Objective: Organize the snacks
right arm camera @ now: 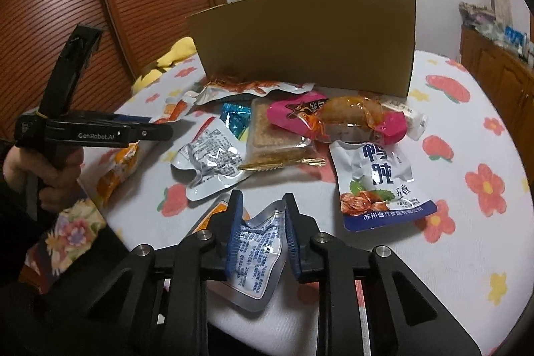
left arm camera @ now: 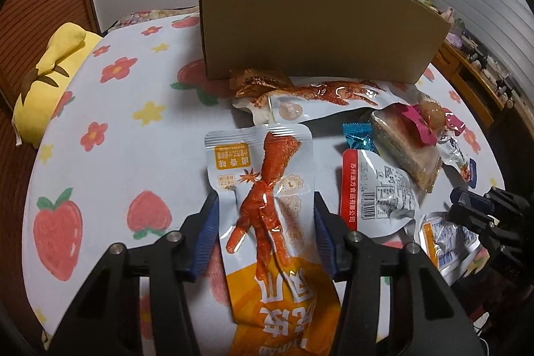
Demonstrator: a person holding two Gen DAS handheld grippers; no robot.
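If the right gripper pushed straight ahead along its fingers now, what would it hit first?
Probably the crumpled silver foil pouch lying just beyond the right gripper, which is already closed on a silver printed sachet. Past that pouch lie the clear-wrapped brown cake and the cardboard box. Depth is uncertain.

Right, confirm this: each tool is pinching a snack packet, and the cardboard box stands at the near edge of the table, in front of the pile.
Wrong on the box. Both wrist views show the cardboard box standing at the far side, behind the snack pile. The rest holds: the left tool pinches a chicken-foot packet and the right tool pinches a silver foil packet.
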